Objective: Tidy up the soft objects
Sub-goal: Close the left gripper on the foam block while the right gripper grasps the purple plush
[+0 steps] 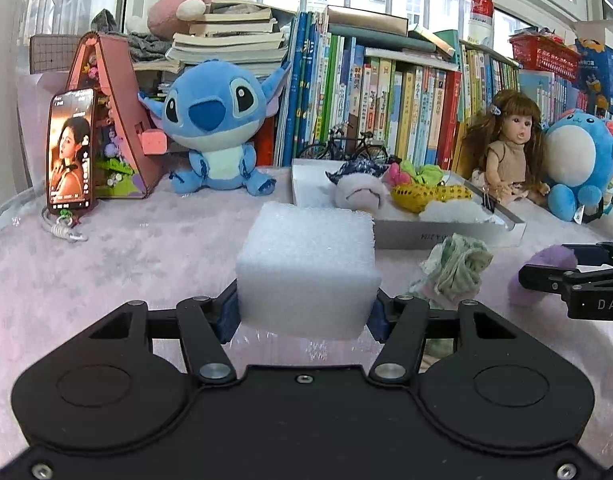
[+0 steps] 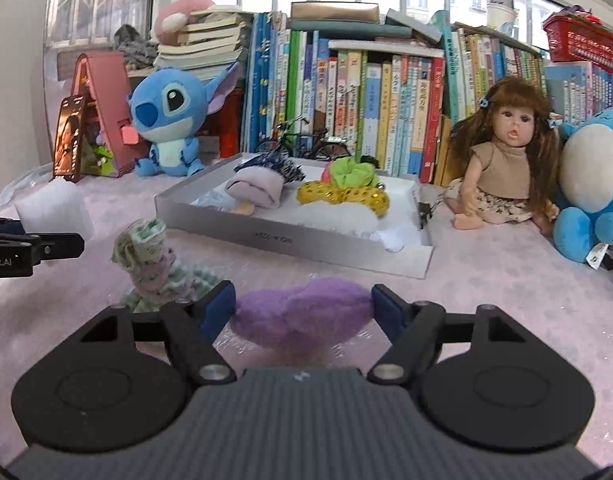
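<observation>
The right gripper pinches a purple plush heart above the pink cloth, near the white tray.
</observation>
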Motion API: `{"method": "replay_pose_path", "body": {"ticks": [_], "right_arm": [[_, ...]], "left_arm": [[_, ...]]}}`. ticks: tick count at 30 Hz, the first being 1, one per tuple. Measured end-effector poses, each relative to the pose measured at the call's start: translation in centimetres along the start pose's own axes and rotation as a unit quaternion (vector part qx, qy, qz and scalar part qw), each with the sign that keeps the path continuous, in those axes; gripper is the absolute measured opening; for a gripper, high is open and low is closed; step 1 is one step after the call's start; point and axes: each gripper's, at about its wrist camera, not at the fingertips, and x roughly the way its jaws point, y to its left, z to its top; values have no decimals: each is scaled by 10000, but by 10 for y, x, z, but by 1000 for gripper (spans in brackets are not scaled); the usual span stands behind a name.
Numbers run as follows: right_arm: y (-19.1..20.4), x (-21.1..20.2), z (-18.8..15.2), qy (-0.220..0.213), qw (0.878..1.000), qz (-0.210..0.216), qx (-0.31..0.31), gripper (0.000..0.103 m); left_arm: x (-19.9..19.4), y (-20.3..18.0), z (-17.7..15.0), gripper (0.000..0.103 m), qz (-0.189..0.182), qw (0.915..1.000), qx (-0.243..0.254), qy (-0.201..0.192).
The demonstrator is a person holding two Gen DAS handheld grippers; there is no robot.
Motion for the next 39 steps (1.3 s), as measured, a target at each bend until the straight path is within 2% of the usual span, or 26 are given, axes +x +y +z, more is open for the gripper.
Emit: {"method": "replay_pose_path", "body": {"ticks": [4, 7, 13, 18, 19, 20, 24, 26, 28, 30, 32, 33, 35, 37, 39], "right_arm": [[-7, -2, 4, -52, 9999, -79, 88, 69], [-10, -1, 3, 19, 9999, -66, 95, 70], [-7, 5, -10, 301, 9995, 60, -63, 83], [-6, 10, -17, 459, 9989, 125, -24, 86], [-6, 10, -17, 487, 9987, 147, -5, 83], [-6, 10, -17, 502, 9985, 199, 3, 72], [-2, 4, -15, 372, 9992, 149, -66, 60], [-4, 2, -12, 312, 9995, 107, 11, 49], [-7, 2, -9, 287, 9995, 85, 86, 47], [-9, 4, -8, 335, 9993, 110, 118, 48], [-9, 5, -10, 371, 9992, 118, 83, 56], [-8, 5, -11, 363, 9993, 118, 53, 56], [-5, 6, -13, 416, 9990, 164, -31, 67], [-2, 7, -16, 486, 9985, 205, -108, 71], [1, 7, -18, 511, 9983, 217, -182, 70]], "left_arm": [[0, -1, 8, 58, -30, 10000, 12, -80], [2, -2, 13, 58, -64, 9999, -32, -78], [4, -6, 12, 58, -117, 9999, -10, -41], [6, -8, 11, 58, -138, 9999, -3, 6], [6, -8, 11, 58, -139, 9999, 0, 6], [6, -8, 11, 58, -142, 9999, 2, 5], [6, -8, 11, 58, -142, 9999, 11, -1], [7, -9, 11, 58, -140, 9999, 13, 1], [7, -9, 12, 58, -150, 9999, -16, 25], [9, -9, 14, 58, -162, 9998, -67, 59], [10, -8, 15, 58, -169, 9998, -100, 77], [10, -8, 15, 58, -171, 9998, -101, 81], [11, -8, 15, 58, -170, 9998, -92, 87], [11, -7, 15, 58, -168, 9998, -93, 109], [12, -7, 14, 58, -162, 9997, -103, 126]]}}
